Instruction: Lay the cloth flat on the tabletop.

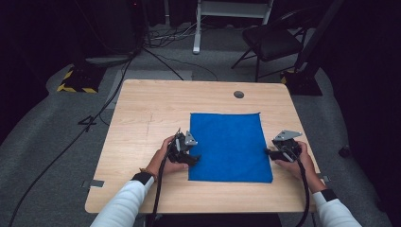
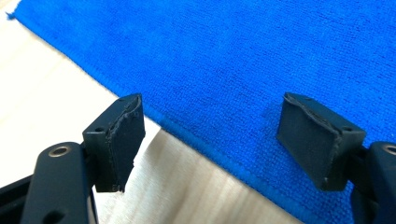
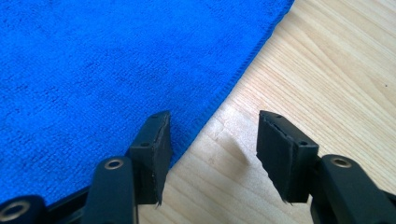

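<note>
A blue cloth (image 1: 229, 145) lies flat on the wooden table (image 1: 142, 113). My left gripper (image 1: 193, 158) is at the cloth's left edge, open; in the left gripper view its jaws straddle the hem of the cloth (image 2: 261, 70) with nothing between the pads, left gripper (image 2: 210, 140). My right gripper (image 1: 269, 152) is at the cloth's right edge, also open. In the right gripper view the cloth (image 3: 93, 70) has its hem just under the left jaw, and the right gripper (image 3: 212, 154) has bare wood under the gap.
A round grommet hole (image 1: 239, 94) sits near the table's far edge. Beyond the table stand a black chair (image 1: 272, 40) and a white frame (image 1: 198, 28), with cables on the grey floor.
</note>
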A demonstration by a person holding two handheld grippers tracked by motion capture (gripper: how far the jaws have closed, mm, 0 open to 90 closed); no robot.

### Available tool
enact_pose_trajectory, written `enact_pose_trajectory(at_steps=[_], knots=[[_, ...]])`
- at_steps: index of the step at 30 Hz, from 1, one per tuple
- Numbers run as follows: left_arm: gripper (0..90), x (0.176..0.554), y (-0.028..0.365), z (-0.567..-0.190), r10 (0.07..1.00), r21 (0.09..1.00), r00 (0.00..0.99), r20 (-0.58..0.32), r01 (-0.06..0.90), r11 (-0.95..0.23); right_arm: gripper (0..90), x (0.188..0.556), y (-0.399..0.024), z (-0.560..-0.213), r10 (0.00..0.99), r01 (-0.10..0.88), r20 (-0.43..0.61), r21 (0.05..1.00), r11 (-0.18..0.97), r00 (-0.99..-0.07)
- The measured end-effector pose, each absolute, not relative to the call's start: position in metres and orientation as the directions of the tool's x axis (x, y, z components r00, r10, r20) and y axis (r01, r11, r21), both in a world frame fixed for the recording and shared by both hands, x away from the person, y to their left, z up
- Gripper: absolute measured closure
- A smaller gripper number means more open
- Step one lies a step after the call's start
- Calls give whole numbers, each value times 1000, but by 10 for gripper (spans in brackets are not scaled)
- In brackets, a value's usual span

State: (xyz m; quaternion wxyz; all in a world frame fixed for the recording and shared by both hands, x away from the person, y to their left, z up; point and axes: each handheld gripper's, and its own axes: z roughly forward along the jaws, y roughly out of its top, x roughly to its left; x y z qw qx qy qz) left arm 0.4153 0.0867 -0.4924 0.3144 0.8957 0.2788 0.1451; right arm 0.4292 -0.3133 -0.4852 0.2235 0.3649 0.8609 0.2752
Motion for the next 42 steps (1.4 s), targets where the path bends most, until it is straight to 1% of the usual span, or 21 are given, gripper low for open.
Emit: enact_pose_trajectory(at_steps=[3,5,8,12,13,14,15,16,18,20,22,24,26,27,29,34,36,42], knots=[[229,412,87,-490,584,635,805,106,397,-663,436,430,-312,-484,745,503,-203,623,599,-636],[203,411,88,-488,589,646,801,107,394,-654,430,430,-310,-483,742,500,-206,622,602,-638],[215,411,90,-484,600,681,789,134,366,-634,424,427,-302,-476,732,471,-177,662,583,-658],[213,421,91,-478,624,700,774,103,390,-599,419,420,-281,-462,703,413,-162,710,571,-693],[213,423,92,-476,628,710,768,125,373,-598,414,418,-276,-461,695,401,-162,716,571,-701],[226,425,91,-475,635,714,759,144,365,-598,409,416,-267,-459,676,384,-153,725,572,-721],[231,429,91,-474,635,712,762,128,375,-593,409,414,-259,-458,658,370,-143,729,575,-740],[210,434,92,-473,639,714,761,112,386,-585,409,412,-250,-458,639,355,-140,733,580,-756],[226,441,95,-472,658,726,748,88,405,-557,418,406,-231,-457,597,323,-129,740,589,-792],[215,448,98,-471,666,729,743,64,421,-540,427,401,-215,-455,556,291,-121,749,595,-822],[230,455,100,-471,681,737,728,80,417,-532,433,394,-196,-455,507,263,-100,761,594,-856],[208,463,101,-471,682,741,731,40,436,-511,439,387,-178,-455,459,233,-90,766,599,-884],[229,471,103,-472,701,750,713,30,447,-487,440,380,-161,-457,414,206,-86,766,610,-906],[223,475,102,-472,701,747,713,17,457,-483,441,376,-152,-459,387,191,-85,762,618,-918],[221,482,102,-472,717,745,696,39,458,-485,442,371,-138,-464,352,173,-80,756,631,-932],[234,507,102,-481,761,739,649,-1,513,-437,444,364,-111,-475,288,144,-68,743,654,-955],[234,516,101,-487,786,733,618,-14,541,-412,447,361,-101,-477,262,120,-80,738,664,-962],[232,534,95,-499,823,708,568,-27,591,-385,451,355,-83,-481,218,94,-75,736,670,-973]])
